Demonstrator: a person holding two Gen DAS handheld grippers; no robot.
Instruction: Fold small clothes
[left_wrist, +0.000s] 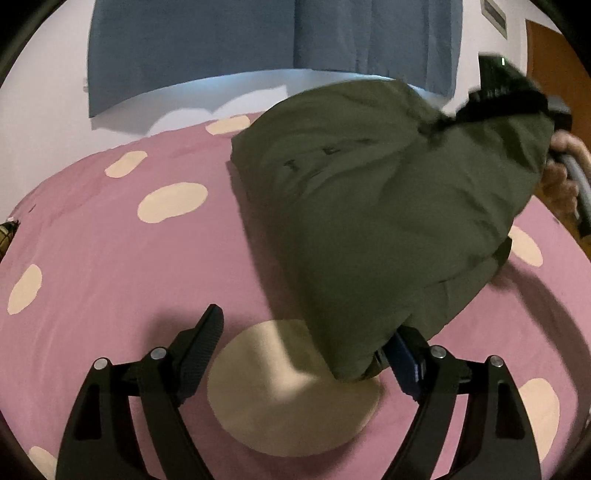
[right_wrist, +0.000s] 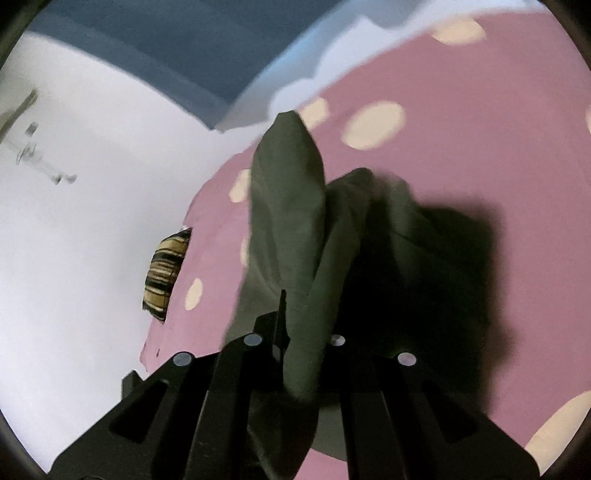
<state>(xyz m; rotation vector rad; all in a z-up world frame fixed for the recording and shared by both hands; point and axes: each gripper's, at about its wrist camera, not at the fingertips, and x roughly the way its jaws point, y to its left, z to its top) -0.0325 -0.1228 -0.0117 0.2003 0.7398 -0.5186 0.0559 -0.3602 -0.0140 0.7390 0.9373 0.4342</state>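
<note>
An olive-green garment (left_wrist: 369, 206) hangs lifted above a pink bed sheet (left_wrist: 110, 258) with cream dots. In the left wrist view my left gripper (left_wrist: 306, 336) is open; its lower corner drapes over the right finger (left_wrist: 406, 358), the left finger (left_wrist: 203, 339) is bare. My right gripper (left_wrist: 495, 99) shows at the upper right, shut on the garment's top edge. In the right wrist view the right gripper (right_wrist: 295, 332) is shut on a bunched fold of the garment (right_wrist: 288, 206), which hangs down toward the sheet (right_wrist: 443, 129).
A blue curtain (left_wrist: 258, 40) hangs on the white wall behind the bed. A brown-and-cream striped item (right_wrist: 164, 273) sits at the bed's edge. A wooden door (left_wrist: 554, 62) is at the far right.
</note>
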